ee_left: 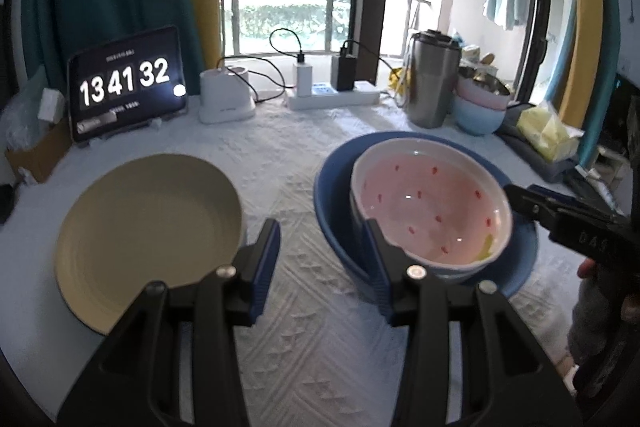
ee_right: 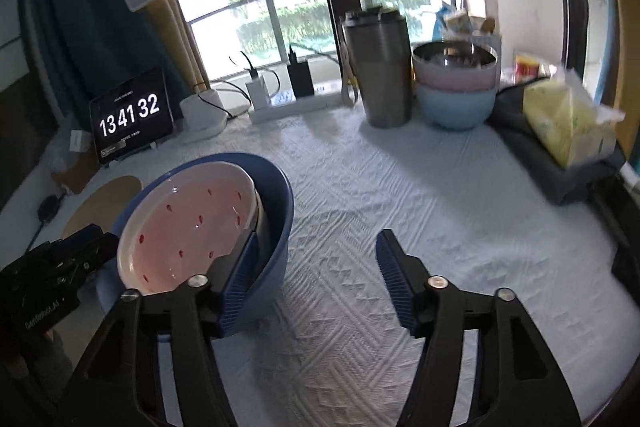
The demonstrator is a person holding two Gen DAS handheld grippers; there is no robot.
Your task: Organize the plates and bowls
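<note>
Worktop (ee_left: pixel 304 155): white quilted cloth.
Beige plate (ee_left: pixel 148 227): round, ridged, left.
Pink bowl (ee_left: pixel 432 211): glossy, tilted in blue bowl (ee_left: pixel 332 227).
Left claw (ee_left: pixel 324 259): spread, empty.
Right claw (ee_right: pixel 316 267): spread, empty.

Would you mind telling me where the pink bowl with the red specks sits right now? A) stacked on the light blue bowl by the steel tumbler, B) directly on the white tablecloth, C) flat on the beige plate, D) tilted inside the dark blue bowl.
D: the pink bowl leans at an angle inside the dark blue bowl, while the beige plate beside it is bare.
</note>
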